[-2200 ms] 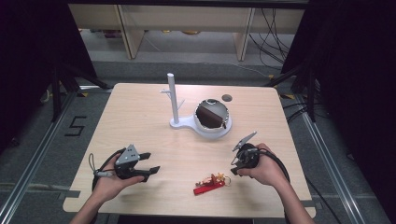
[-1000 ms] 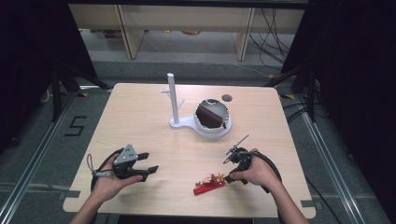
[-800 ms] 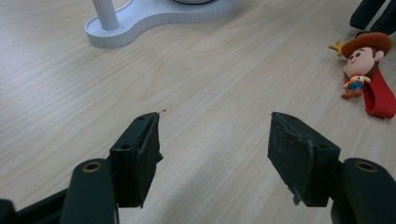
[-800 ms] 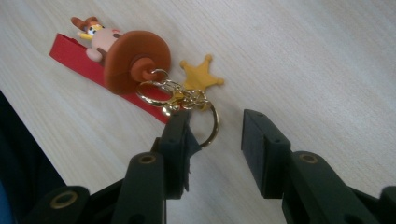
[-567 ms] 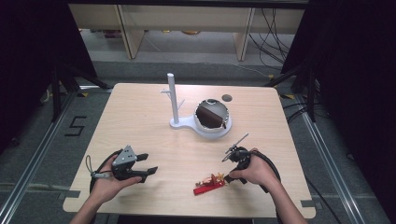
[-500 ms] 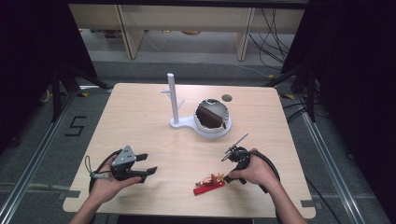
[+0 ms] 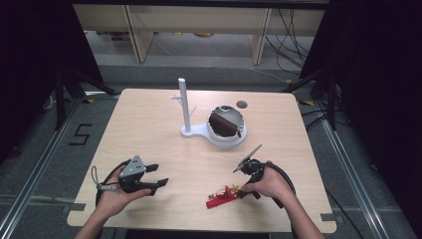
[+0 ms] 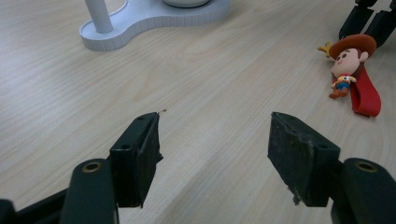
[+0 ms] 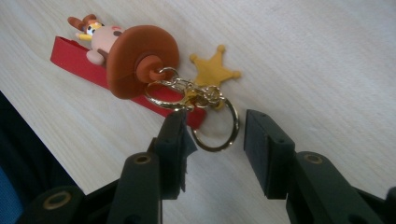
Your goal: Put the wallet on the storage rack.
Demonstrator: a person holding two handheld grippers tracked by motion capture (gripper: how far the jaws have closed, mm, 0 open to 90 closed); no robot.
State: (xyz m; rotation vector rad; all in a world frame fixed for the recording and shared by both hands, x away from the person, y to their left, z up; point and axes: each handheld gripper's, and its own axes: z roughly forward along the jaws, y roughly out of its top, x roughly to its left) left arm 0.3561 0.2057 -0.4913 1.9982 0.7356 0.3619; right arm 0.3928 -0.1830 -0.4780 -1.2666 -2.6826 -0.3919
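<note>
A cowboy figure keychain [image 7: 224,195] lies near the table's front edge, with a red strap [image 9: 77,57], a gold star [image 9: 215,70] and a metal key ring [image 9: 216,129]. My right gripper [image 7: 242,191] is lowered over it and stands open. In the right gripper view its jaws [image 9: 214,129] straddle the key ring, apart from it. My left gripper [image 7: 157,175] rests at the front left, open and holding nothing [image 8: 215,140]. Its view shows the keychain [image 8: 348,65] farther off, with the right gripper [image 8: 366,18] just past it.
A white stand with an upright post [image 7: 184,104] and a round dish [image 7: 228,127] holding something dark sits at the table's centre back. A small dark disc [image 7: 242,104] lies behind it. The table [image 7: 149,129] ends close in front of the keychain.
The right gripper moved left and down from the table's right side to the keychain's ring end, and has held there for the last second. The left gripper stayed put.
</note>
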